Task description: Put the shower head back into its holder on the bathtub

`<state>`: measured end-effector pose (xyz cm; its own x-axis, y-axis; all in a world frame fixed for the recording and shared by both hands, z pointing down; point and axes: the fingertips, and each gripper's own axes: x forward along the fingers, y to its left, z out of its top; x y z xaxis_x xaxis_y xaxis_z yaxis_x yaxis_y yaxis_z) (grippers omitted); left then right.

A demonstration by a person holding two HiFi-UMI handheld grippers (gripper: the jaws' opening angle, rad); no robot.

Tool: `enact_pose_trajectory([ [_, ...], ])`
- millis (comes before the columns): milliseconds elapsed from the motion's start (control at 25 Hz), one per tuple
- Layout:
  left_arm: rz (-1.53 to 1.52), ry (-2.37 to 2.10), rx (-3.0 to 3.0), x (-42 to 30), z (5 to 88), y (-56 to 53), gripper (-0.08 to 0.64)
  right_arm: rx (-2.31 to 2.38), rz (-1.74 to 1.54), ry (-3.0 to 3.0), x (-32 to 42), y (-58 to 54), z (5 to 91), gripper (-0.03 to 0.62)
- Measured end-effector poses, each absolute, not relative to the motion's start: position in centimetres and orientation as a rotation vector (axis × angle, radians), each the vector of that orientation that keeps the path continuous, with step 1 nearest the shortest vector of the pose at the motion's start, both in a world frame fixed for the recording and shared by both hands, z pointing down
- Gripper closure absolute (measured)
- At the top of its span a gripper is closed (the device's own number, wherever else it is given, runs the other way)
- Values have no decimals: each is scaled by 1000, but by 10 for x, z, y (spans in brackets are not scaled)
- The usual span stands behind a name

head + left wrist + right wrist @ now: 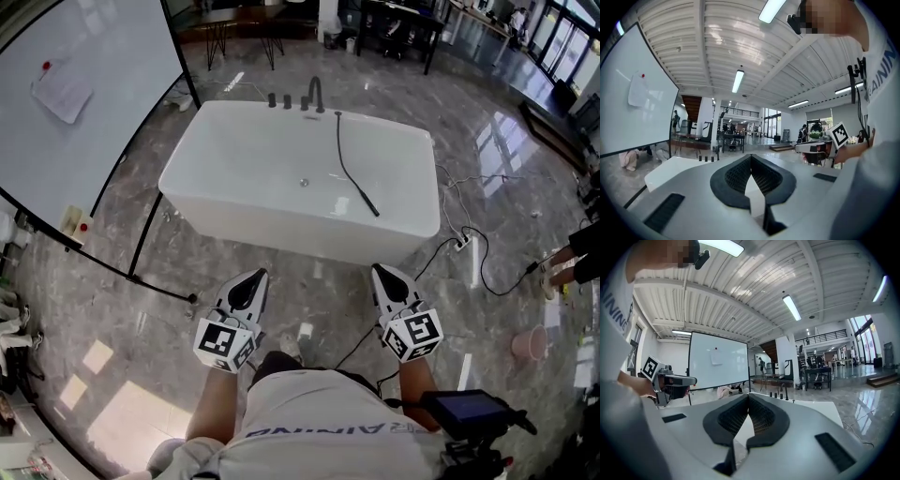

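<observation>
- The left gripper [751,158] has its jaws pressed together, with nothing in them.
- The right gripper [748,397] is closed and empty too.
- Both are on the near side of the big white bathtub [234,150].
- The thin black shower head [367,202] lies inside the tub, on the right.
- I think a gripper should open wide first, then pinch the handle's middle so it won't slip.

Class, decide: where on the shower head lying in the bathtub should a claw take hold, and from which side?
Mid-handle, from above, jaws across it: the shower head lies inside the bathtub, walled on all sides, hose trailing to the far rim.
</observation>
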<state>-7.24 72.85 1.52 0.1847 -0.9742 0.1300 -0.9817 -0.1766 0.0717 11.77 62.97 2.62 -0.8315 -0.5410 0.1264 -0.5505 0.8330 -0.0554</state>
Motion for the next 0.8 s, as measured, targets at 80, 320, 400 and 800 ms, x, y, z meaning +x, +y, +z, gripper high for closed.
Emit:
enact_pose_trajectory([
  [80,48,-1906,2307,-93,14,714,543,876,122,-2905,97,614,24,581],
  [320,44,-1878,2308,-171,21,682,543,890,111,-2898,22,586,23,581],
  [400,38,-1861,2307,-190,31,675,543,888,133,-2885,3,582,30,581],
  [800,-37,-1807,2300,-222,42,658,543,843,115,-2838,-37,566,31,581],
])
